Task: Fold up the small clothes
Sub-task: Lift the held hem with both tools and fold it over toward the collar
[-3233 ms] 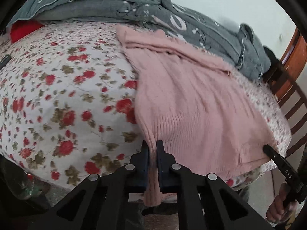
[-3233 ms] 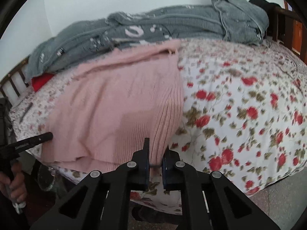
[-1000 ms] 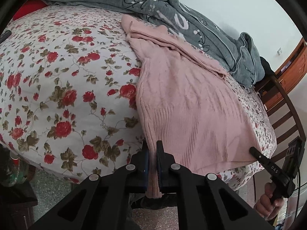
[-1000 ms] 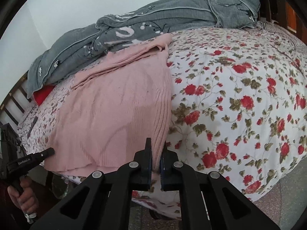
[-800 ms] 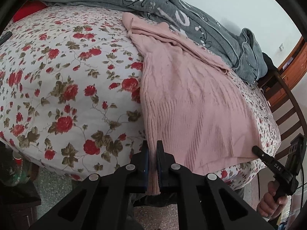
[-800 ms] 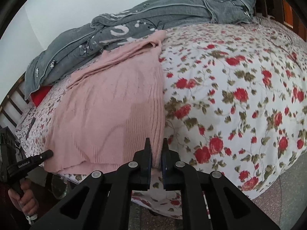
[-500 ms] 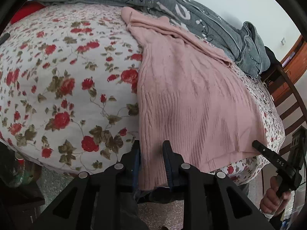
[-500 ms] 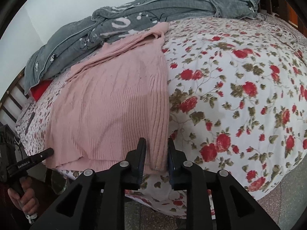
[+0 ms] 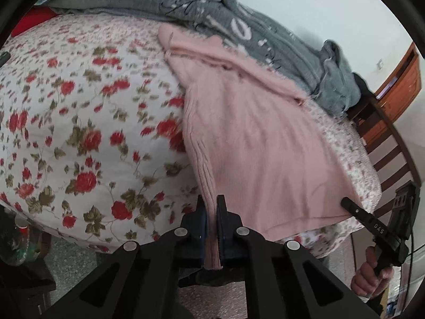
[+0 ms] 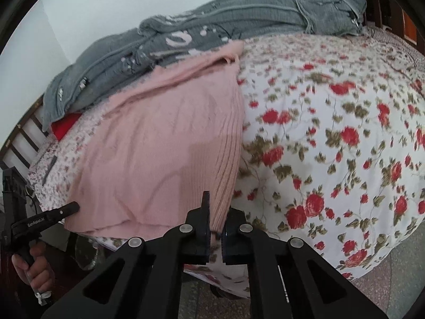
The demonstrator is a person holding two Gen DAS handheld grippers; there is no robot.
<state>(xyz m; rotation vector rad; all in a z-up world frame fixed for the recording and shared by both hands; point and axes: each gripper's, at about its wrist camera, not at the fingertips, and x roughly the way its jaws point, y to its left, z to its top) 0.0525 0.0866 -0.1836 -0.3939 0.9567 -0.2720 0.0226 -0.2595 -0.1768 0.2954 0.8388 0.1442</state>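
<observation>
A pink knitted sweater (image 9: 255,143) lies spread on the flowered bedspread (image 9: 79,122), its ribbed hem at the near bed edge. My left gripper (image 9: 211,207) is shut on one hem corner, with fabric hanging between its jaws. In the right wrist view the same sweater (image 10: 159,143) shows on the bedspread (image 10: 332,138). My right gripper (image 10: 216,212) is shut on the other hem corner. Each gripper shows in the other's view: the right one (image 9: 356,210) at the hem's far end, the left one (image 10: 66,208) likewise.
A grey blanket (image 9: 239,26) lies bunched along the back of the bed, against the sweater's top (image 10: 212,21). A red cushion (image 10: 63,126) peeks out beneath it. A wooden slatted bed frame (image 9: 390,143) and wooden cabinet (image 9: 395,90) stand at one end. Floor lies below the bed edge.
Half a second ago both grippers had opened around the hem. Now both are shut on the hem corners again, and the view is blurred with motion.
</observation>
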